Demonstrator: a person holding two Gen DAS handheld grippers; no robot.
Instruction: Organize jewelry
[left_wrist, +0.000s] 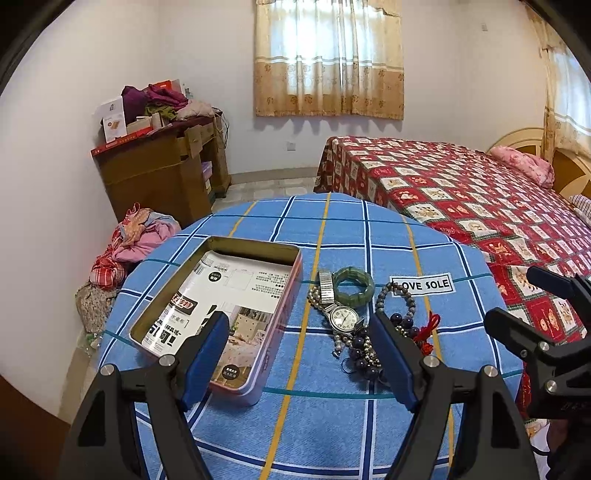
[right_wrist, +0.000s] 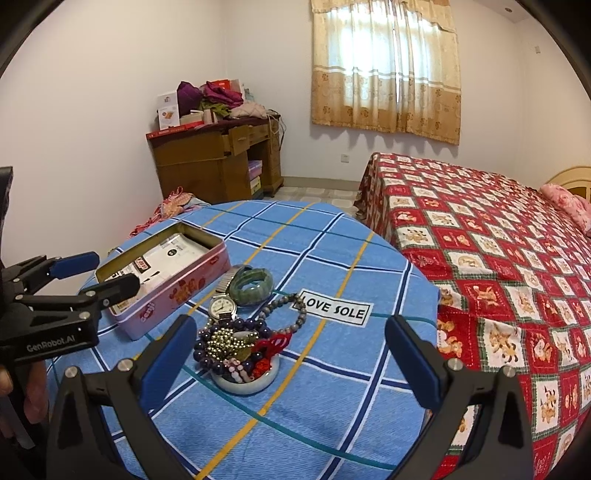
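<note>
A pink open tin lined with a printed leaflet sits on the blue checked tablecloth. To its right lies a jewelry heap: a green jade bracelet, a silver wristwatch, a grey bead bracelet, dark purple beads, a red knot charm and a pale bangle. My left gripper is open over the tin's near right edge. My right gripper is open just behind the heap.
A bed with a red patterned cover stands close on the right. A wooden desk piled with clothes and boxes is at the back left, with laundry on the floor. A "LOVE SOLE" label is on the cloth.
</note>
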